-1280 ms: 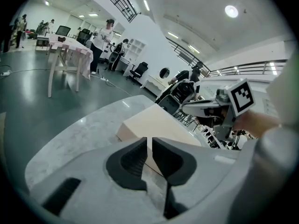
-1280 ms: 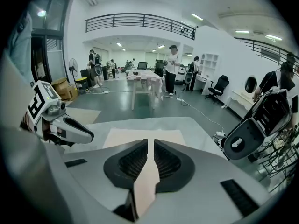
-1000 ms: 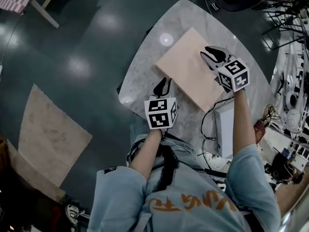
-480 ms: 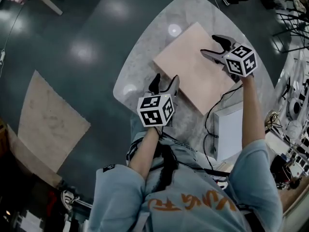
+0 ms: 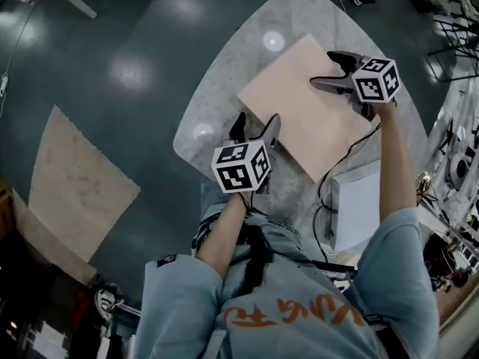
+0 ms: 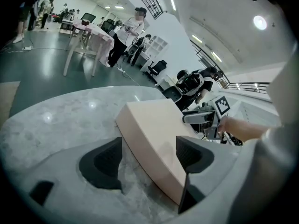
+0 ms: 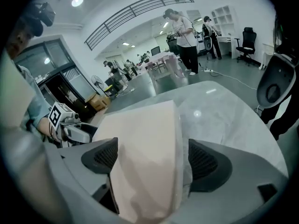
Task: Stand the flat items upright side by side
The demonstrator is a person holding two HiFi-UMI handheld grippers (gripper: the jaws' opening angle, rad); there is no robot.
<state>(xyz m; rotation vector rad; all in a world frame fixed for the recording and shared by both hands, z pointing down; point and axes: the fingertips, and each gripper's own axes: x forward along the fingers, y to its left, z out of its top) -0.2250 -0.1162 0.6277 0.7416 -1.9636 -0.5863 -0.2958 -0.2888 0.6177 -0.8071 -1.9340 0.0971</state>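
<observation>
On a grey marble table, a pale pink slab lies flat while a person in a light blue top works a hand-held gripper at each of two edges. The left gripper sits at the slab's near corner. Its jaws have just been opening and stand wide: in the left gripper view, one pad hangs over bare marble clear of the slab's side and the other over its top face, neither pressing. The right gripper is at the far right edge. Its jaws have also just been opening, and the slab's edge stands between the parted pads, ungripped. A white box and a dark cable lie near the slab's right corner.
</observation>
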